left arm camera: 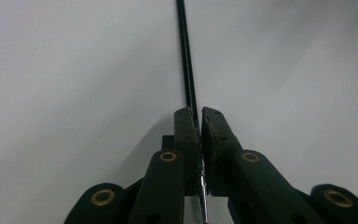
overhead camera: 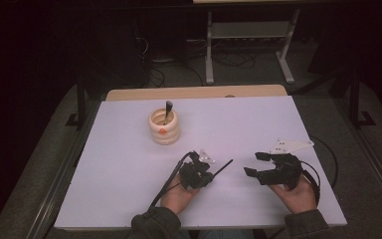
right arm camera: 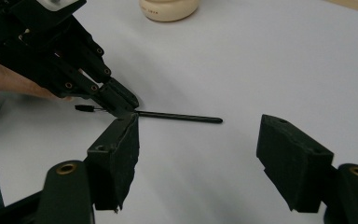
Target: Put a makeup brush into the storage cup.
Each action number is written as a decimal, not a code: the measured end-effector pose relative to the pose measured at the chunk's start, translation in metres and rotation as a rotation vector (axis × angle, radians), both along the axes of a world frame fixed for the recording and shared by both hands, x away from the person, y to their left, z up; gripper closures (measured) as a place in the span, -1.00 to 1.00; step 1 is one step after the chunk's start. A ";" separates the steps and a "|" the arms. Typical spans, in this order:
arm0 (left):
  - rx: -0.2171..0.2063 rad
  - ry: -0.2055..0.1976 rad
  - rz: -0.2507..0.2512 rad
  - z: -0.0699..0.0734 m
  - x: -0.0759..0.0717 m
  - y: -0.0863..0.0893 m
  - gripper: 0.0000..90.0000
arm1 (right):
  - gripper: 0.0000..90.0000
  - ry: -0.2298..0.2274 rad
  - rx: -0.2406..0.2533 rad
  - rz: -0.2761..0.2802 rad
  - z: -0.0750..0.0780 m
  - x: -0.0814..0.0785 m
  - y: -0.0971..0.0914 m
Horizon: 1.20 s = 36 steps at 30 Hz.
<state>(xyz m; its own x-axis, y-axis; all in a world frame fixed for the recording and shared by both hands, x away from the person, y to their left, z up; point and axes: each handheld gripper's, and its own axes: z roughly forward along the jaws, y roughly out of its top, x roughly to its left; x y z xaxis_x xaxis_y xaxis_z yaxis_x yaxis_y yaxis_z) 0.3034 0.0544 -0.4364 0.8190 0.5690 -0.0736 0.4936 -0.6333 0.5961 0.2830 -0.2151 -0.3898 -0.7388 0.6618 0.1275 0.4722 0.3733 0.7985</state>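
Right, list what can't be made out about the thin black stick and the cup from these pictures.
- Thin black stick: its rear end is hidden inside the left gripper in the right gripper view; the left gripper view cuts off its far tip at the top edge.
- Cream cup: its inside is too small and dark in the high view; the right gripper view cuts off its top.
- Dark utensil in the cup: its lower end is hidden by the cup's wall.

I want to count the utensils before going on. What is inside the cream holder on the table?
One dark-handled utensil stands in the cream holder, its handle leaning out over the rim. Its lower end is hidden by the holder's wall, so its type and anything lying deeper cannot be told.
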 end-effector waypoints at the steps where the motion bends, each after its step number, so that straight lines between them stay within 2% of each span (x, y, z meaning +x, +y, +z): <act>1: 0.002 -0.006 0.001 0.000 0.000 0.000 0.91 | -0.36 0.000 -0.001 0.002 0.000 0.000 0.000; 4: -0.014 -0.009 0.014 0.002 0.000 0.001 0.91 | -0.36 0.003 -0.005 0.002 0.000 0.000 0.000; 9: -0.022 -0.011 0.004 0.006 0.000 0.002 0.91 | -0.36 0.003 -0.002 0.003 -0.001 0.001 0.000; 16: 0.019 -0.001 -0.016 0.004 0.003 0.003 0.91 | -0.36 0.010 -0.007 0.011 -0.002 0.001 0.003; 21: 0.023 0.040 0.000 0.003 0.005 0.003 0.88 | -0.36 0.010 -0.006 0.010 -0.003 0.002 0.003; 22: 0.007 0.058 0.013 0.003 0.005 0.002 0.83 | -0.36 0.010 -0.006 0.010 -0.003 0.002 0.003; 23: 0.009 0.058 0.016 0.003 0.005 0.002 0.76 | -0.36 0.011 -0.006 0.009 -0.003 0.002 0.002; 25: 0.018 0.052 0.013 0.003 0.004 0.000 0.68 | -0.36 0.011 -0.006 0.009 -0.003 0.002 0.002; 28: 0.112 -0.012 -0.007 0.005 -0.004 -0.010 0.70 | -0.36 0.008 -0.005 0.010 -0.002 0.002 0.002; 29: 0.141 -0.028 -0.027 0.006 -0.005 -0.013 0.71 | -0.36 0.012 -0.003 0.007 -0.002 0.002 0.002; 30: 0.155 -0.027 -0.040 0.007 -0.004 -0.014 0.73 | -0.36 0.011 -0.001 0.007 -0.002 0.002 0.001; 33: 0.150 -0.024 -0.064 0.007 -0.002 -0.014 0.90 | -0.36 0.006 0.002 0.008 -0.001 0.002 0.002; 36: 0.152 -0.028 -0.080 0.007 -0.001 -0.014 0.91 | -0.36 0.006 0.002 0.009 -0.002 0.002 0.001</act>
<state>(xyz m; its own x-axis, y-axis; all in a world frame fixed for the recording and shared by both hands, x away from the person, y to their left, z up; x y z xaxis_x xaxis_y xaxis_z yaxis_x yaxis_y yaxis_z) 0.3022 0.0407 -0.4295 0.8629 0.5045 0.0315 0.4223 -0.7538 0.5034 0.2845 -0.2139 -0.3914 -0.7438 0.6550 0.1327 0.4734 0.3762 0.7965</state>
